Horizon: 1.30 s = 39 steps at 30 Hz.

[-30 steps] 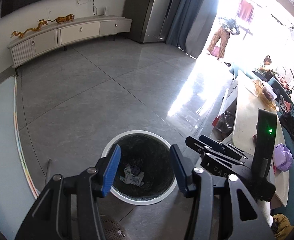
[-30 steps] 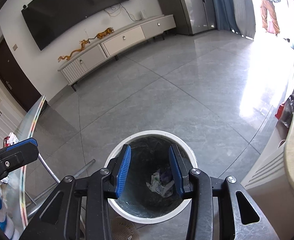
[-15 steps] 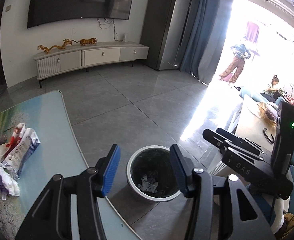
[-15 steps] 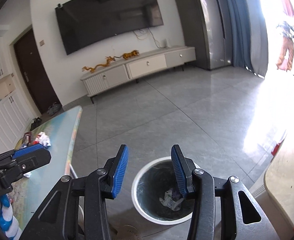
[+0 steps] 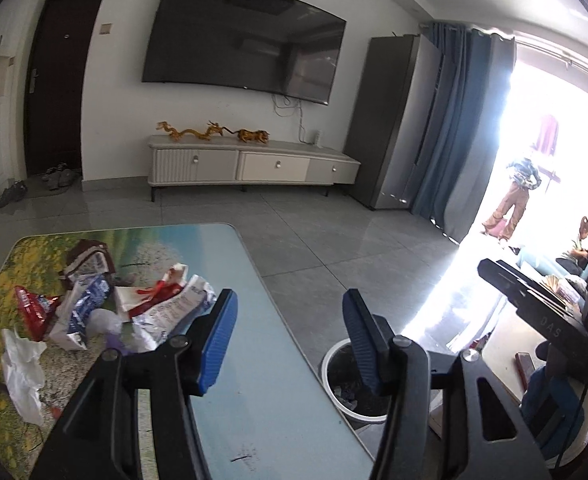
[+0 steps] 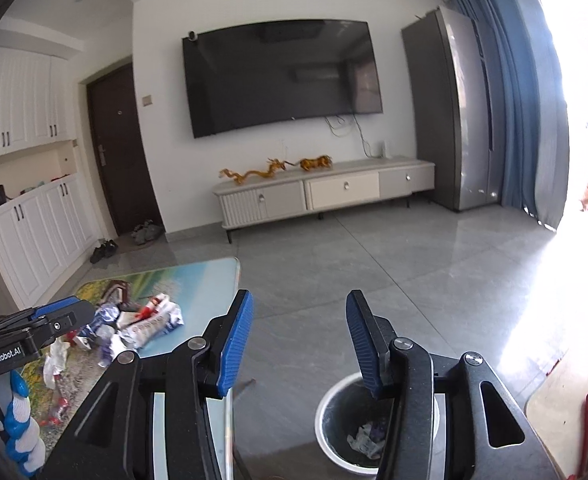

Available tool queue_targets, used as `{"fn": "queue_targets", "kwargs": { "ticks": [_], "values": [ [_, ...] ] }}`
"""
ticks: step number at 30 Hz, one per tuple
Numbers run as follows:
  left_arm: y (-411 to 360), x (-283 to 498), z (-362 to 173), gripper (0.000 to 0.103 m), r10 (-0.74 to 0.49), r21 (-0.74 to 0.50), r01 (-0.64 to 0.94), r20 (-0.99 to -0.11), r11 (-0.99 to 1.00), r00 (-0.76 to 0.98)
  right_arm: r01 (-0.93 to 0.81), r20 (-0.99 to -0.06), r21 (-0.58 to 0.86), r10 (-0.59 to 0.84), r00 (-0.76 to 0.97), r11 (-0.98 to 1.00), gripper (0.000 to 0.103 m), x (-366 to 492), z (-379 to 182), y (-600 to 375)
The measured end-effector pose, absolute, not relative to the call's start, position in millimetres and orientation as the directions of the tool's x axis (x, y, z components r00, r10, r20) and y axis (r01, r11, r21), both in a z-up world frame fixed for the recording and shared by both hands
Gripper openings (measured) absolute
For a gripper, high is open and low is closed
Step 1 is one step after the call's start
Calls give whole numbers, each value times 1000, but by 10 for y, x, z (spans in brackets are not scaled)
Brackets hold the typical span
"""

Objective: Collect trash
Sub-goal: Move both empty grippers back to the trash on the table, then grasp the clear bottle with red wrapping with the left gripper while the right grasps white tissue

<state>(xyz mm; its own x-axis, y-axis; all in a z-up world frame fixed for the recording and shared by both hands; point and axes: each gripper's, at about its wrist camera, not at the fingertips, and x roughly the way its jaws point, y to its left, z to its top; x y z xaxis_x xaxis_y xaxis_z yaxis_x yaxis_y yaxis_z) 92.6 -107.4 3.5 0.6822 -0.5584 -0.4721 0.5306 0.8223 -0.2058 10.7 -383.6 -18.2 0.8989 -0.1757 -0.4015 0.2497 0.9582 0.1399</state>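
Observation:
A heap of wrappers and crumpled paper (image 5: 106, 312) lies on the left part of a glass table with a landscape print (image 5: 254, 392); it also shows in the right wrist view (image 6: 134, 326). A white-rimmed trash bin (image 5: 333, 364) with crumpled trash inside stands on the floor right of the table, and shows in the right wrist view (image 6: 333, 408). My left gripper (image 5: 290, 336) is open and empty above the table's right edge. My right gripper (image 6: 297, 344) is open and empty, above the floor and bin.
A low white TV cabinet (image 5: 254, 164) with a wall TV stands at the far wall. A tall grey cabinet (image 5: 389, 120) and blue curtains stand at the right. A beige table (image 6: 565, 412) is at the far right. Grey tiled floor lies between.
Both grippers have risen and tilted up from over the bin. The table with the trash heap has come into view on the left. Both stay open and empty.

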Motion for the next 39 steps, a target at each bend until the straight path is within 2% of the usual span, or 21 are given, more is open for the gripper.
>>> {"fn": "queue_targets", "kwargs": {
  "ticks": [8, 14, 23, 28, 35, 39],
  "values": [
    [-20, 849, 146, 55, -402, -181, 359, -421, 915, 813, 155, -363, 102, -108, 926, 983, 49, 129, 36, -3389],
    [766, 676, 201, 55, -233, -131, 196, -405, 972, 884, 86, -345, 94, -49, 937, 992, 49, 195, 88, -3151],
    [1595, 585, 122, 55, -51, -115, 4, -414, 993, 909, 1, -372, 91, 33, 927, 996, 56, 433, -32, -2957],
    [1698, 737, -181, 56, -37, -116, -23, -488, 993, 872, -30, -412, 95, 66, 909, 995, 56, 621, -182, -2870],
    [1638, 1076, -777, 56, -76, -137, -13, -620, 990, 781, -50, -476, 108, 96, 874, 993, 56, 925, -456, -2764],
    [1572, 1211, -1008, 56, -112, -165, 1, -662, 986, 741, -75, -518, 115, 124, 847, 991, 56, 1105, -642, -2692]
  ]
}}
